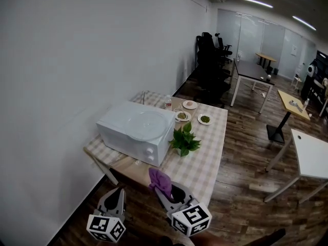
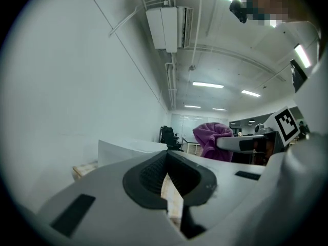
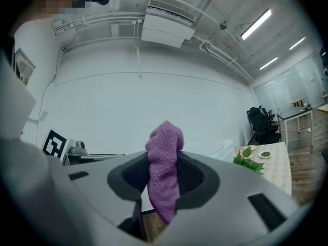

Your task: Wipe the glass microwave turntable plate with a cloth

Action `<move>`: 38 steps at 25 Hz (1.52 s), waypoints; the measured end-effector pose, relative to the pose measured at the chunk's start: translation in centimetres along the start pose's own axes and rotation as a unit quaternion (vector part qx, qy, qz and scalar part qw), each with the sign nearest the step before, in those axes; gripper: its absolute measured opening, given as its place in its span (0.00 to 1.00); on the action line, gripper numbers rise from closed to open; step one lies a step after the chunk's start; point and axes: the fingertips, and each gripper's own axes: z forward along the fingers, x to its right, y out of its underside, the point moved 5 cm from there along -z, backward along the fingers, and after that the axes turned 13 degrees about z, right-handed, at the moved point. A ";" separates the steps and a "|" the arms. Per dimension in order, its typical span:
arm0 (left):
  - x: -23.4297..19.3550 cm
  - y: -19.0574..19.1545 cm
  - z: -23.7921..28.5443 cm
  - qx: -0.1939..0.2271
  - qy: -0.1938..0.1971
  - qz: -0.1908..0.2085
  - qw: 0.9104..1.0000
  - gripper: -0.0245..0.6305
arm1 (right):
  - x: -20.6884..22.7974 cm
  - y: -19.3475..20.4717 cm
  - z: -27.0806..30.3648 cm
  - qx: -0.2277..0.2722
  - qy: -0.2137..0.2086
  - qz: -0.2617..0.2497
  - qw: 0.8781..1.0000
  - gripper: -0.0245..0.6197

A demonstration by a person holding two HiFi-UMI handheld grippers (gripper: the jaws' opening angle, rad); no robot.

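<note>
Clear round glass turntable plate [image 1: 147, 123] lay faintly visible atop white box-shaped microwave oven [image 1: 128, 137], right gripper [image 1: 165, 192] clamped on crumpled purple cloth [image 1: 160, 180], left gripper [image 1: 118, 192] jaws together, empty, both handles cut off below.

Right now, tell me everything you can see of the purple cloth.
The purple terry-looking cloth is soft and bunched into a narrow fold. The right claw is shut on it, its jaws pinching the middle; a rounded end sticks out past the jaw tips. It is held in the air, touching only the jaws, short of the white box-shaped microwave.
</note>
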 end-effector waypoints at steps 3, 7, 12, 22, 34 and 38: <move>-0.1 0.4 2.0 -0.010 -0.001 0.006 1.000 0.04 | 2.0 -0.2 0.8 -0.003 -0.004 0.004 1.000 0.24; -0.4 -0.1 4.2 -0.006 -0.004 0.019 1.000 0.04 | 4.1 -0.8 2.1 0.004 -0.009 0.008 1.000 0.24; -0.7 -1.3 5.5 0.005 0.001 0.033 0.999 0.04 | 5.0 -1.7 3.3 0.005 -0.013 0.008 1.000 0.24; -3.8 -0.6 10.7 0.036 0.052 0.027 0.998 0.04 | 6.4 -2.7 7.6 0.005 0.027 -0.012 1.000 0.24; -13.6 -1.0 18.6 0.052 0.098 0.025 0.994 0.04 | 7.4 -4.3 17.2 0.022 0.114 -0.023 0.993 0.24; -16.3 -0.7 20.4 0.046 0.114 0.022 0.992 0.04 | 7.5 -4.6 19.6 0.024 0.139 -0.022 0.990 0.24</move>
